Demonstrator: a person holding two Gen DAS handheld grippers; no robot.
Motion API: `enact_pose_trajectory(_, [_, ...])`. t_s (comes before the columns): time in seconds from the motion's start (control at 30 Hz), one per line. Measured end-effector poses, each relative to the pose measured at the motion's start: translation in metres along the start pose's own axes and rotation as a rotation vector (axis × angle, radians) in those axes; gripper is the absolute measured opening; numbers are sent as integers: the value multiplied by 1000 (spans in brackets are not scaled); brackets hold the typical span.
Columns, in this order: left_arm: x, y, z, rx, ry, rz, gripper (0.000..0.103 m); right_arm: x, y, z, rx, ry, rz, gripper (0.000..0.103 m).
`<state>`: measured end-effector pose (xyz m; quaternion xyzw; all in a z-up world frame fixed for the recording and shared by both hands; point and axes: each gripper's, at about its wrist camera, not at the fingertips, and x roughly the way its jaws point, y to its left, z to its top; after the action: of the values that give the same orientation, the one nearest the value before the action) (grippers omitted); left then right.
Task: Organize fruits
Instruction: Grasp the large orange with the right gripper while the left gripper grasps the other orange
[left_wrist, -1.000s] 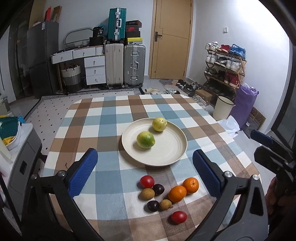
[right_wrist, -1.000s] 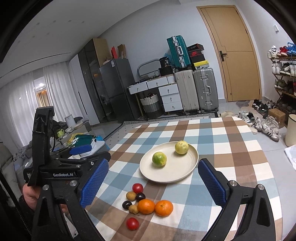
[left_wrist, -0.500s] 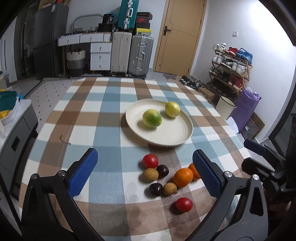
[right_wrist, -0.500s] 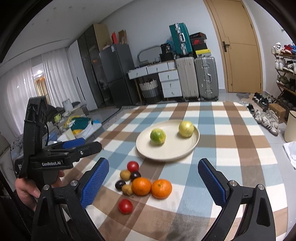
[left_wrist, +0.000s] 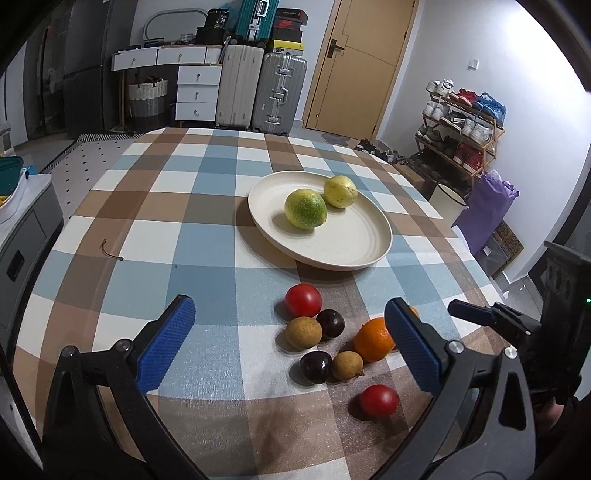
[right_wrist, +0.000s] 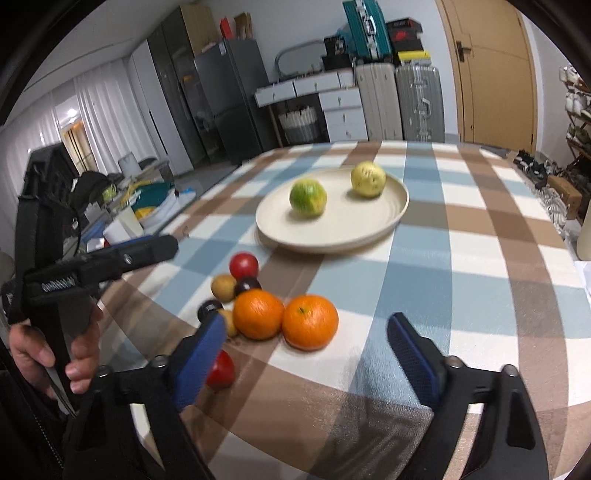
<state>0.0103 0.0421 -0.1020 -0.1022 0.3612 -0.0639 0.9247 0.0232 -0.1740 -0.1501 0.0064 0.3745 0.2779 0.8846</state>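
Fruits lie in two groups on the checked tablecloth (left_wrist: 207, 236), and we place everything by the cream plate (left_wrist: 354, 254). On the plate sit a green citrus (left_wrist: 306, 209) and, touching it on the far side in the left wrist view, a yellow fruit (left_wrist: 340, 191); the right wrist view shows the two apart, so we cannot tell whether they really touch. On the near side of the plate, on the cloth, a loose cluster sits close together: a red tomato (left_wrist: 303, 300) nearest the plate, then a dark plum (left_wrist: 331, 323) and a tan longan (left_wrist: 303, 332) side by side, a second plum (left_wrist: 316, 366) and second longan (left_wrist: 346, 365) behind them, and a second tomato (left_wrist: 379, 400) farthest from the plate. Two oranges (right_wrist: 258, 314) touch each other at the right of the cluster; in the left wrist view one finger hides most of the second.

We hold our left gripper (left_wrist: 288, 347) above the cluster, its blue pads wide apart and gripping nothing. Our right gripper (right_wrist: 306, 354) hangs over the oranges on the near side of the plate, jaws likewise spread wide and empty.

Beyond the plate, across the room, stand suitcases (left_wrist: 258, 92), white drawers (left_wrist: 195, 90) and a wooden door (left_wrist: 354, 66); a shoe rack (left_wrist: 461, 122) stands to the right.
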Motion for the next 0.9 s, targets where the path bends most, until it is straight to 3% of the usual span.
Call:
enact_pose_trajectory(0.3, [11,2,3,-3,19,-24,102,26,0,4,-38,87,-25,85])
enact_pose_trajectory(0.5, [20,2,5,-2,36,-40,102,38,-3,6,-38,118,-24,77])
enact_pose_trajectory(0.67, [25,-1,5,6,51,-57,102,45,0,7,-79,136,-34,53])
enact_pose_trajectory(0.73, [26,-2,6,12,53,-57,102,45,-2,8,-65,140,23,42])
enact_pose_trajectory(0.9, [31,-6,8,27,71,-61,102,42,-7,7,-39,120,53,40])
